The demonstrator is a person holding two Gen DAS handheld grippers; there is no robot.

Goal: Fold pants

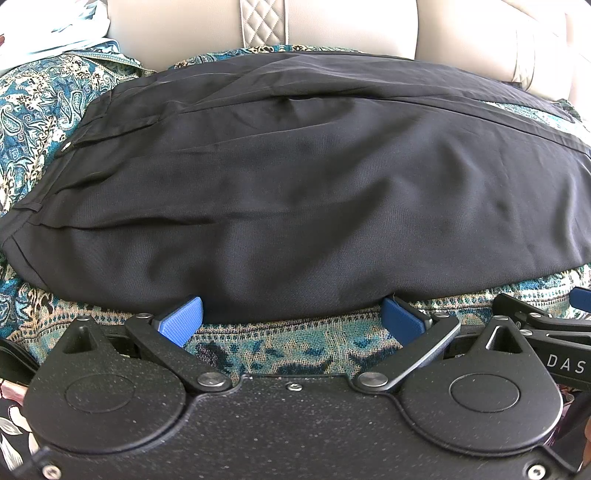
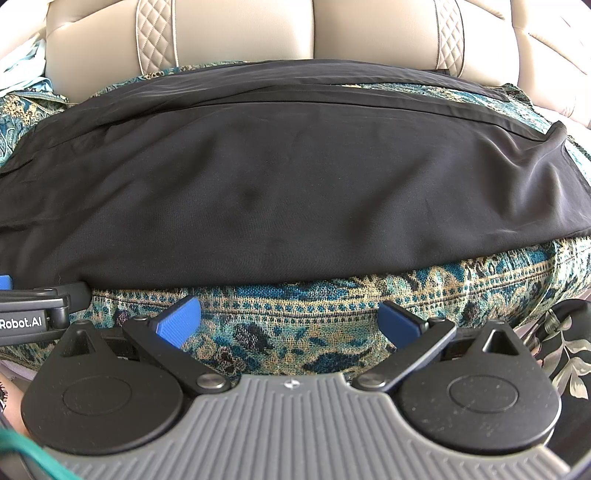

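Sofa throw (image 2: 332,299) underneath: both grippers' fingers wide, left gripper (image 1: 291,317) at the pants (image 1: 295,203) hem (six o'clock); you could pinch throw too.

We're in a home here, a living room by the look of it: a beige leather sofa (image 2: 240,33) with quilted diamond stitching (image 1: 262,20), its seat draped in a teal paisley throw (image 2: 332,306), loose clothing (image 1: 55,33) heaped at one end.
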